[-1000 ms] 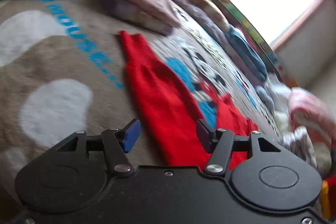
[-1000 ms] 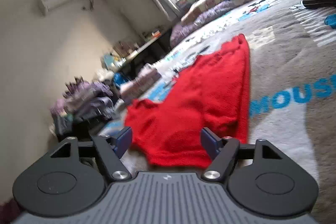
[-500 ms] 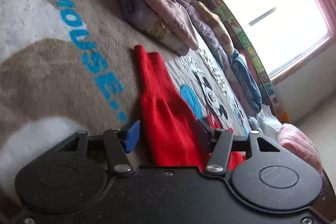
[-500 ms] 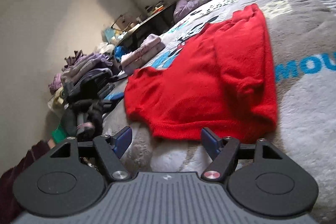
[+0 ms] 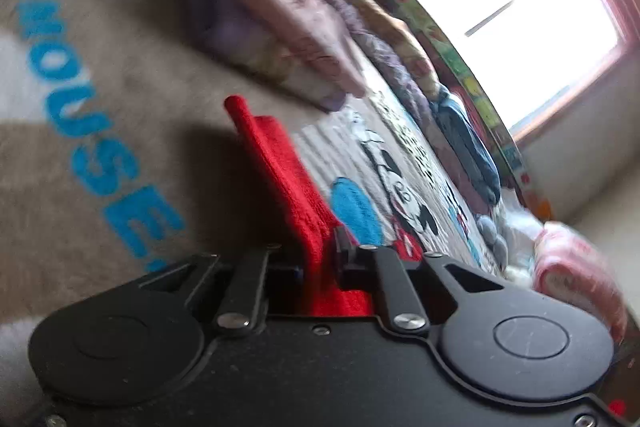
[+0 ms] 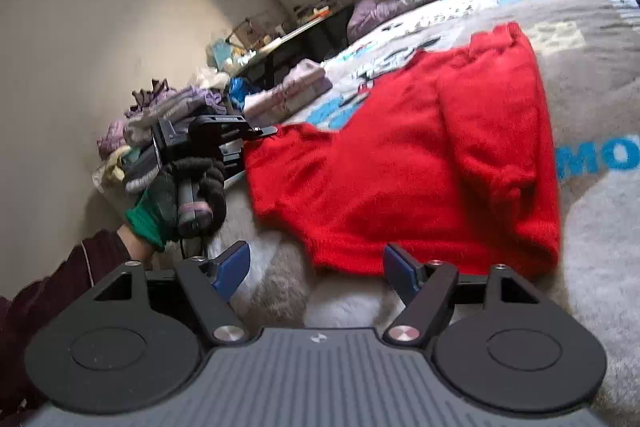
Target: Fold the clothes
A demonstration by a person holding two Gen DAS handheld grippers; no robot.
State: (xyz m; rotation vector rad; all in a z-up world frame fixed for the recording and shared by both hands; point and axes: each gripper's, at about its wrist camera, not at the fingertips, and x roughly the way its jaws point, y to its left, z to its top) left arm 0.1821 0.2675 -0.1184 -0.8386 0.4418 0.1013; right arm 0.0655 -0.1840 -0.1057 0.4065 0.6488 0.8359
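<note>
Printed blanket [image 6: 592, 75], one red sweater [image 6: 420, 179], two grippers, left gripper [image 5: 318, 259] clamping it

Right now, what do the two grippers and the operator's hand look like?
Left gripper: matte black plate, round pivot caps, silver rivets. Right gripper: same black linkage, blue pads, ribbed grey housing. Left hand: dark knit glove with a green cuff, maroon sleeve.

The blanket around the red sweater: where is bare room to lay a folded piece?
Bare blanket lies right of the red sweater, around the blue letters, and between its hem and the right hand-held gripper. Crowded: the clothes piles at the wall.
</note>
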